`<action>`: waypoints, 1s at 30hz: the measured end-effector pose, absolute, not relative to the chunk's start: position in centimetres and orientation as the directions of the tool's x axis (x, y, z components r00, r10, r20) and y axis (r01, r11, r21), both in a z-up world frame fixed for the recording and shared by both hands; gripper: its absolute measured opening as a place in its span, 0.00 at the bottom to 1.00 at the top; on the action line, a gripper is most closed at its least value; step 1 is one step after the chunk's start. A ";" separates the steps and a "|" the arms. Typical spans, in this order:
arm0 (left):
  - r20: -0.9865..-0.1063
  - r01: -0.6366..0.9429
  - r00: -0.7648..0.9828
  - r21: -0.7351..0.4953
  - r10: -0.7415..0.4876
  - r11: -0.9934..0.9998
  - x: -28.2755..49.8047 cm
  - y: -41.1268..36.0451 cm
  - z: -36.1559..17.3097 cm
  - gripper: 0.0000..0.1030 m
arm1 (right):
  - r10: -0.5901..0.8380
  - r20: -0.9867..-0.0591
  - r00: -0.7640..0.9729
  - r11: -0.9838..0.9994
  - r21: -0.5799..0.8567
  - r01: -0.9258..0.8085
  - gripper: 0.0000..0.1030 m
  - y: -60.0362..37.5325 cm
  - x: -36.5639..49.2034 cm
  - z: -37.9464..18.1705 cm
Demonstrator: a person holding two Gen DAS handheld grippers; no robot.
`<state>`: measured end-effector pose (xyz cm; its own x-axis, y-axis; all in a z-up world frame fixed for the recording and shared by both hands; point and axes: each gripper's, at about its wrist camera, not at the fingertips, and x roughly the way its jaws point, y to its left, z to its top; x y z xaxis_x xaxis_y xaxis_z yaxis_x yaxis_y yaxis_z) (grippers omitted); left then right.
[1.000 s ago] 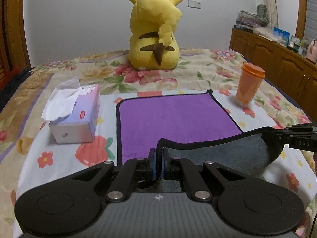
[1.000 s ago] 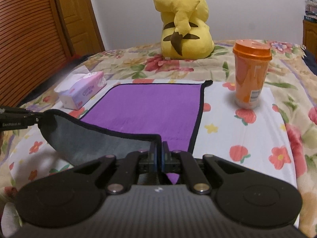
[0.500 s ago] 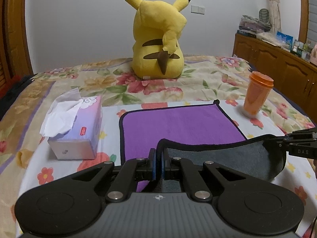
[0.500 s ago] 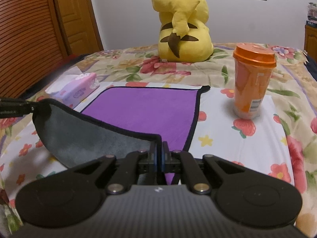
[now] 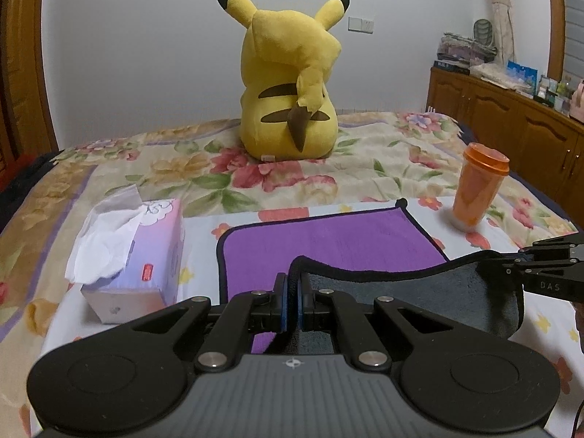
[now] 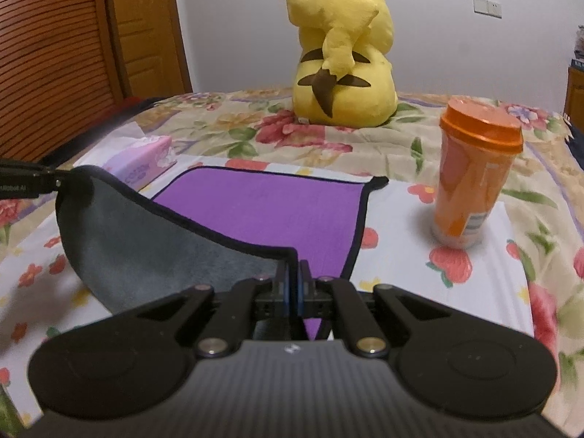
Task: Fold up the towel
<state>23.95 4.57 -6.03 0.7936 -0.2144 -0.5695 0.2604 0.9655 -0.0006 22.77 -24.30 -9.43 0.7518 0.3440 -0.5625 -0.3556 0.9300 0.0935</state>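
Note:
A purple towel (image 5: 328, 237) with a black hem and grey underside lies on the bed. Its near edge is lifted, grey side facing me (image 5: 419, 292). My left gripper (image 5: 291, 284) is shut on the towel's near left corner. My right gripper (image 6: 292, 273) is shut on the near right corner; it also shows at the right of the left wrist view (image 5: 525, 261). The towel (image 6: 262, 208) sags between the two grippers, held above the flat far half. The left gripper shows at the left edge of the right wrist view (image 6: 54, 179).
A tissue box (image 5: 138, 255) lies left of the towel. An orange lidded cup (image 5: 476, 186) stands to the right, near the far corner. A yellow plush toy (image 5: 292, 84) sits behind on the floral bedspread (image 5: 365, 168). A wooden cabinet (image 5: 511, 116) is far right.
Both grippers have carried the towel's near edge up and forward over the flat part. The visible purple area has shrunk. The cup and plush look nearer.

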 end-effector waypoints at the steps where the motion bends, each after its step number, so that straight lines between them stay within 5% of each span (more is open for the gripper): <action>1: -0.568 0.261 0.795 0.002 -0.214 0.965 24.1 4.5 -6.0 0.08 | 0.343 -0.561 0.754 0.930 0.089 -0.356 0.04 -24.3 22.9 -9.4; 30: -0.458 0.235 0.866 0.016 -0.202 0.972 29.6 4.1 -4.1 0.08 | 0.328 -0.472 0.819 0.915 -0.058 -0.400 0.04 -23.5 29.1 -6.1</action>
